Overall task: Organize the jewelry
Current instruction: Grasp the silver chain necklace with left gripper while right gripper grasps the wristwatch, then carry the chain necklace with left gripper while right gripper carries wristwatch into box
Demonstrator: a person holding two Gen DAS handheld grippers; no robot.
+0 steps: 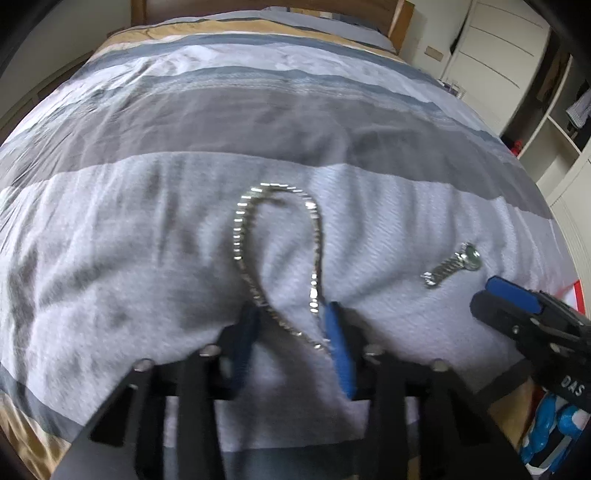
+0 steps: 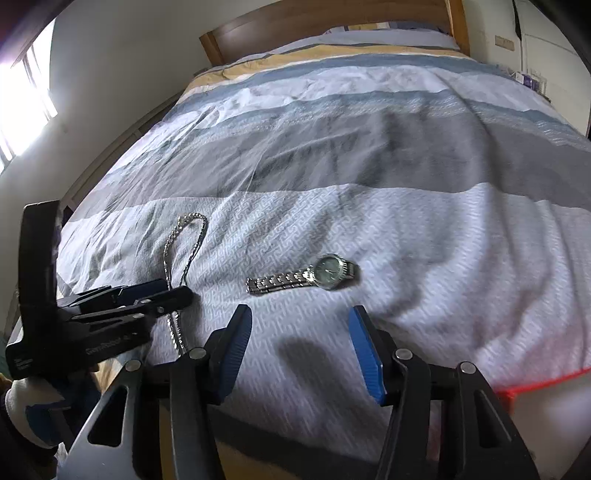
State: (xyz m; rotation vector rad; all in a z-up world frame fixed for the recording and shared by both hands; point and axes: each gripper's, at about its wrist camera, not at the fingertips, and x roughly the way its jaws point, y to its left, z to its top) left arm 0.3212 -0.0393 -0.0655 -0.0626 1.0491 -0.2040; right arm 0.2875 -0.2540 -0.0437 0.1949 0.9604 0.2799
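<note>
Left claw (image 1: 291, 325), low in the left wrist view, stands narrowly parted astride the chain's (image 1: 240, 236) tail ends on the bedspread (image 1: 110, 258); whether it grips them cannot be told. That chain looks light, limp and slippery, best pinched across both strands. Right wrist view adds the watch (image 2: 328, 271) at centre, its stiffer band the likely hold, with the right claw (image 2: 301, 347) wide and empty below it.

Both cameras sit low at the foot of the bed (image 1: 258, 122), close over it, facing the headboard (image 2: 332, 22); the left looks from beside the right, both sharing the chain (image 1: 251, 229) and watch (image 2: 306, 277).
</note>
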